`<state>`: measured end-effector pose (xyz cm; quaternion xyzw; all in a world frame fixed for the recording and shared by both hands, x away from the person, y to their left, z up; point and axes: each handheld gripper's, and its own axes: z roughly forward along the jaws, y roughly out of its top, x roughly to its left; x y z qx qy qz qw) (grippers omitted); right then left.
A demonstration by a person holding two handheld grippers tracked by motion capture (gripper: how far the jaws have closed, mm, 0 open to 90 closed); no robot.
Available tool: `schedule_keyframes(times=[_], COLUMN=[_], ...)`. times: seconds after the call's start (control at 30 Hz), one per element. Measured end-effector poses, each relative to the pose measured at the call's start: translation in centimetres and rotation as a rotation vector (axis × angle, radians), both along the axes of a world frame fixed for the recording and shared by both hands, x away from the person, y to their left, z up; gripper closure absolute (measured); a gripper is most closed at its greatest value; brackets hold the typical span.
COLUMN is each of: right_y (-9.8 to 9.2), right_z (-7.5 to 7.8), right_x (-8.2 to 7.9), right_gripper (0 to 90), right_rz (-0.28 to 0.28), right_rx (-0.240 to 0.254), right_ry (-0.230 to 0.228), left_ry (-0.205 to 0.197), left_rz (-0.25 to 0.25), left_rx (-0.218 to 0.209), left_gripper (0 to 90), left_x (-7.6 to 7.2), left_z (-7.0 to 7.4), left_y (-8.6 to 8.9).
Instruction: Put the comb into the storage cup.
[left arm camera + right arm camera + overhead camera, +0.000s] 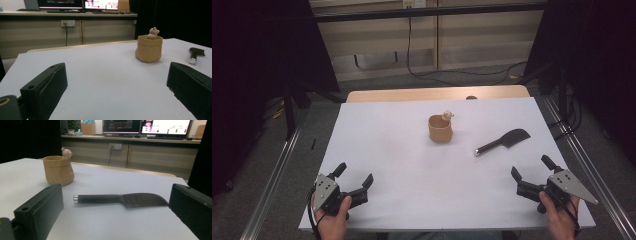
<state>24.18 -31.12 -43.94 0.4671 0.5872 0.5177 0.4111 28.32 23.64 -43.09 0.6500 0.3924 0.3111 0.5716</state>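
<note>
The black knife (503, 141) lies flat on the white table (402, 165), at four o'clock from the tan cup (440, 128). Right gripper (528, 170) at five o'clock, left gripper (354, 173) at seven; both jaws spread, empty.

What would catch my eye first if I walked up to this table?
Probably the small tan pot with a little bear figure on its rim, standing near the middle of the white table. To its right lies a dark comb with a long handle. At the near edge, a person holds the left gripper and the right gripper, both open and holding nothing.
</note>
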Motion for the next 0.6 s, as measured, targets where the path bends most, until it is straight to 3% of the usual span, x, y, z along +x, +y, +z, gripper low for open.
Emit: schedule_keyframes(times=[0.3,0.6], right_y=[0.39,0.57], right_z=[0.03,-0.09], right_x=[0.07,0.25], right_gripper=[0.0,0.0], right_rz=[0.029,0.072], right_rx=[0.001,0.006], right_ry=[-0.008,0.014], left_ry=[0.008,0.019], left_rz=[-0.011,0.003], left_rx=[0.011,0.009], left_gripper=[3.2,3.2], left_x=[0.24,0.19], left_z=[-0.02,-0.01], left_y=[-0.12,0.03])
